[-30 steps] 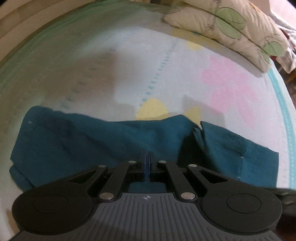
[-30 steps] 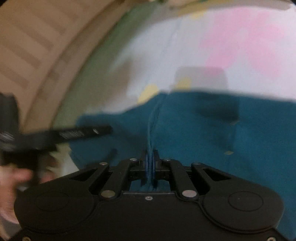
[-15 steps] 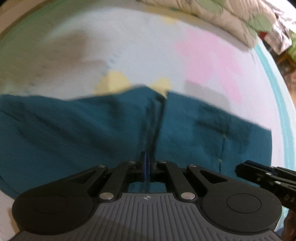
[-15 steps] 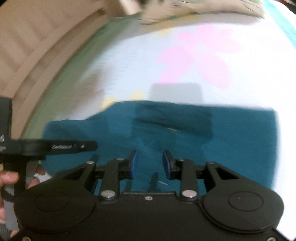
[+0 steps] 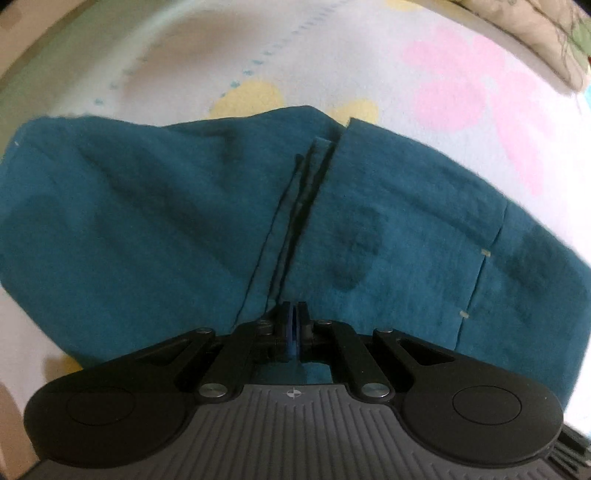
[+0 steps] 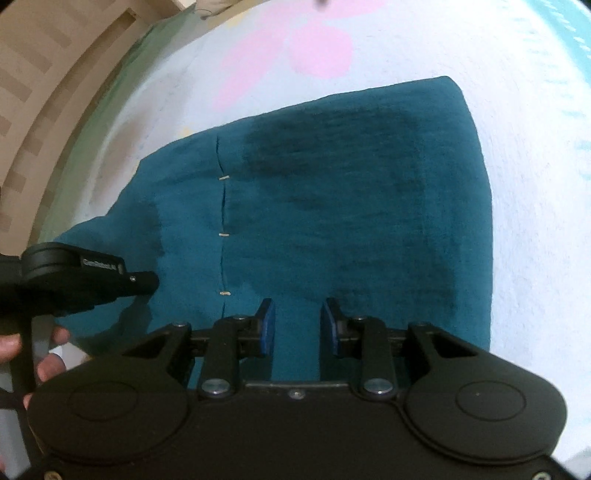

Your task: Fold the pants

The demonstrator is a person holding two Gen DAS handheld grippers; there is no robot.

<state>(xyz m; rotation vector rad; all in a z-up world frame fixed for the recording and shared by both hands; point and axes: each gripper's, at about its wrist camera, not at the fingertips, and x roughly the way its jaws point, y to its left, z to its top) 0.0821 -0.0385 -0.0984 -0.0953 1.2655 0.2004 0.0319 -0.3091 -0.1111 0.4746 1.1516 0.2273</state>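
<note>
The left gripper point(image 5: 294, 325) is pressing its blue-padded fingers together on a thin edge of the teal pants point(image 5: 388, 236), right where a raised ridge of cloth is running away from the fingertips. The right gripper point(image 6: 297, 325) is hovering with its fingers spread apart, nothing between them, just above a flat stretch of the same fabric. The pants are lying on a pale bedsheet point(image 5: 332, 55) printed with pink flowers and yellow dots; one layer is sitting doubled over another, with a straight edge crossing the middle in the left view. A seam with three small pale stitches point(image 6: 224, 234) is running beside the right gripper.

To finish this fold well, it seems wise to be lowering the pinched edge flat before letting go, lining it up with the layer beneath, while the free right gripper is smoothing or steadying the cloth so no ridge is being trapped.

In the right view, the side of the left gripper is carrying small white lettering point(image 6: 101, 265); it is too blurred to read reliably. No other label or brand is showing. A pillow point(image 5: 532, 33) is lying at the far edge of the bed.
</note>
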